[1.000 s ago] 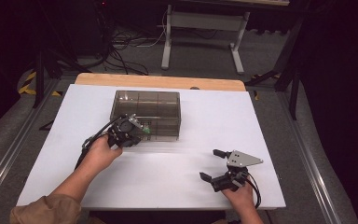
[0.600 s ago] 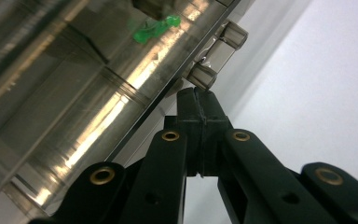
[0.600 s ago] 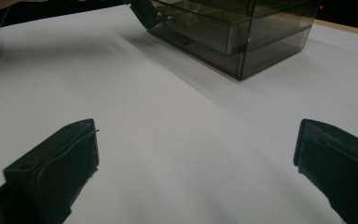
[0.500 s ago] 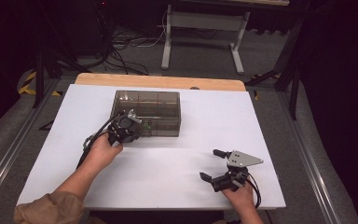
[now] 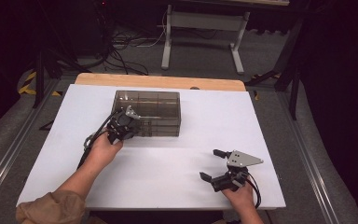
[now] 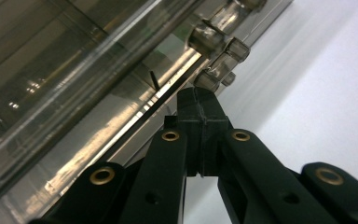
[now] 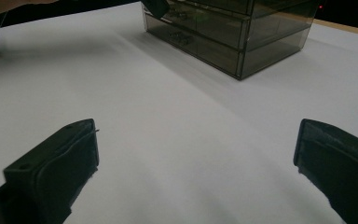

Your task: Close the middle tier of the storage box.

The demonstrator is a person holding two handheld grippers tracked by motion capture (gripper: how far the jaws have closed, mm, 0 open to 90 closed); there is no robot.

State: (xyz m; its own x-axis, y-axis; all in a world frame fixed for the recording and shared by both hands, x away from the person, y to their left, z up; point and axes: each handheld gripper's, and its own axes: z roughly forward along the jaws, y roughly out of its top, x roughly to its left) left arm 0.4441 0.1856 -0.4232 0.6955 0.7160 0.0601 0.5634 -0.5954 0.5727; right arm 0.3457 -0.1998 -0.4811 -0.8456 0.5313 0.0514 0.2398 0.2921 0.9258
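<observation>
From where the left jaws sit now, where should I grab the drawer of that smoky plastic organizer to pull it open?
Take the small clear handle knob that sticks out from the drawer front of the organizer. Come straight in from the front, the person's side, jaws either side of it. The left gripper is shut just below the knob; the flat front offers nothing else to pinch.

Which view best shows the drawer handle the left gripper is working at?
The left gripper view: the clear handle sits just beyond the shut left gripper. In the high view the gripper covers it at the organizer; the right gripper view shows the organizer distantly.
</observation>
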